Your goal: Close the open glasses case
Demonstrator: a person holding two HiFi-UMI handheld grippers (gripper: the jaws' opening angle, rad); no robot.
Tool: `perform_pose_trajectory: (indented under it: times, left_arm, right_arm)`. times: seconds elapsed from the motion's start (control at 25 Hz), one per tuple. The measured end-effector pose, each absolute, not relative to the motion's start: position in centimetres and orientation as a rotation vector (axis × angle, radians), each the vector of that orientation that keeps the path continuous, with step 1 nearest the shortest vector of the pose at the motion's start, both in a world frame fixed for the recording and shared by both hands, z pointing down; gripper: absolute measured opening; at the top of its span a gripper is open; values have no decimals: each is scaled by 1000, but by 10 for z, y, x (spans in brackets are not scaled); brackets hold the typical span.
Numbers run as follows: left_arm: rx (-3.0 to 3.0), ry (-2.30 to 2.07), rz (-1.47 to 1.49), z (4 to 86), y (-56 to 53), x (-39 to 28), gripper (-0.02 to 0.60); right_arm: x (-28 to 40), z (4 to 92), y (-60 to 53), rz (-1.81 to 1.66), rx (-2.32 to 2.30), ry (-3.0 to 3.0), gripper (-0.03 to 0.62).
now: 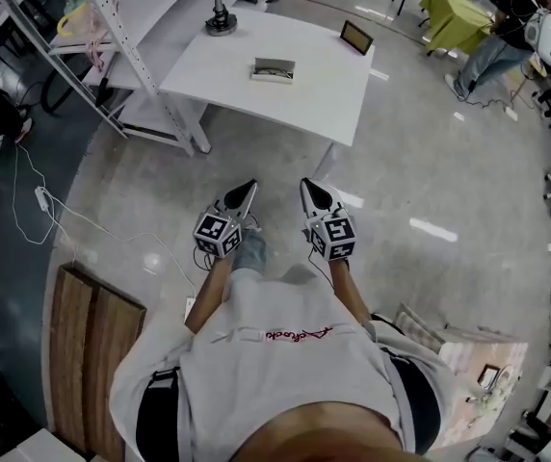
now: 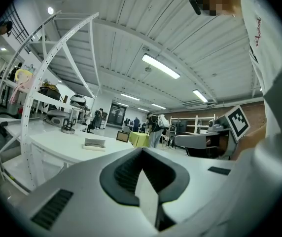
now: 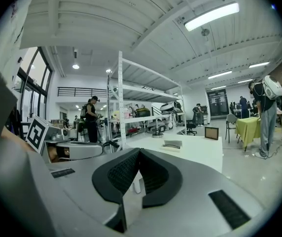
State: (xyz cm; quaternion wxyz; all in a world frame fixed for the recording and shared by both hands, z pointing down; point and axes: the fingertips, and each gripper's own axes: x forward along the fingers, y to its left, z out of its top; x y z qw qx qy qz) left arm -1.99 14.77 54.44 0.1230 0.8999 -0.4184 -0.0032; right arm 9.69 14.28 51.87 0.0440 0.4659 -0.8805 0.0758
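A: The room is a workshop with a polished concrete floor, and the white table (image 1: 324, 85) stands well ahead of the person. Where is the glasses case (image 1: 274, 69)?

B: It lies open near the middle of the table, apart from the small framed picture (image 1: 356, 37) at the far corner and the black stand (image 1: 221, 19).

A: And the grippers?

B: The left gripper (image 1: 245, 195) and right gripper (image 1: 312, 192) sit side by side before the person's waist, pointing towards the table. Each has its jaws pressed together with nothing between them.

A: Why closed?

B: Probably because a lid needs a push rather than a grasp. The case looks out of reach for now.
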Motion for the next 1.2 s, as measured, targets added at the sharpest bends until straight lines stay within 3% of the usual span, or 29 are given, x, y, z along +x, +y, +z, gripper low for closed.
perform_pose_trajectory:
  times: [1.2]
  left_arm:
    - [2678, -1077, 26, 527, -115, -82, 28]
  right_arm:
    - [34, 502, -108, 235, 1526, -2609, 11]
